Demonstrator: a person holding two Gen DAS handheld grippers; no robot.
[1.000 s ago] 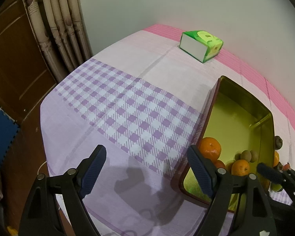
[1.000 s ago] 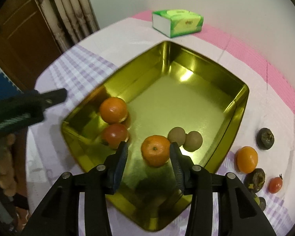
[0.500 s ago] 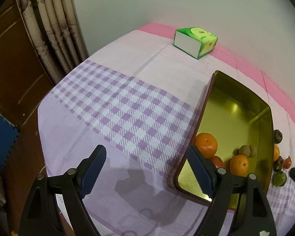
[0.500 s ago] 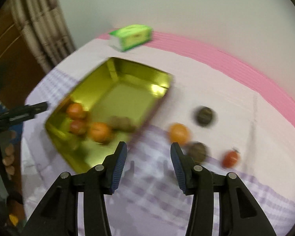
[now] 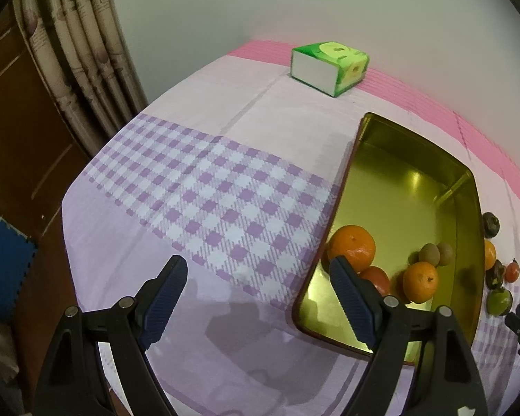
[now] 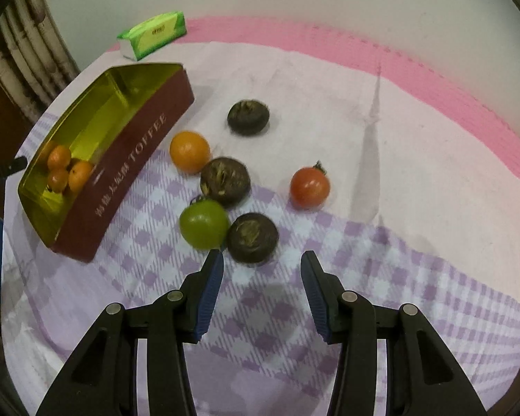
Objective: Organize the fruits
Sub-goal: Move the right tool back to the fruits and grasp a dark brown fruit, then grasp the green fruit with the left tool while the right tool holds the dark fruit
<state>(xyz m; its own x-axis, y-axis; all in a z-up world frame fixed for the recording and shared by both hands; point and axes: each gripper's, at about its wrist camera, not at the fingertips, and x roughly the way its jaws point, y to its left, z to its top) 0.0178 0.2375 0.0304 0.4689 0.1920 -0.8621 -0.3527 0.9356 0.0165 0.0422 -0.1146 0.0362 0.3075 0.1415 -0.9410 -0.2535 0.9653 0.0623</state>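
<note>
Six fruits lie loose on the tablecloth beside the tin: an orange fruit, a green fruit, a red tomato and three dark brown fruits, the nearest just ahead of the right gripper; inside the tin sit two oranges, a red fruit and two small brown ones, as the left wrist view shows

The right gripper hangs above the cloth with jaws part-way apart and nothing between them; the left gripper stands spread wide and empty over the cloth at the tin's near corner

Risks, as judged from this layout: the nearest dark fruit touches, or nearly touches, the green fruit, so a jaw descending between them could knock the green one and send it rolling; the gap between the jaws looks only slightly wider than the dark fruit, so an off-centre approach could land a pad on top of it; round fruit may squirt out of a glancing pinch; the tomato would bruise under a hard squeeze

The cloth is purple checked at the near side, plain in the middle and pink at the far edge, with creases; a green tissue box stands near the pale wall; a curtain and brown wood panelling fill the left side
</note>
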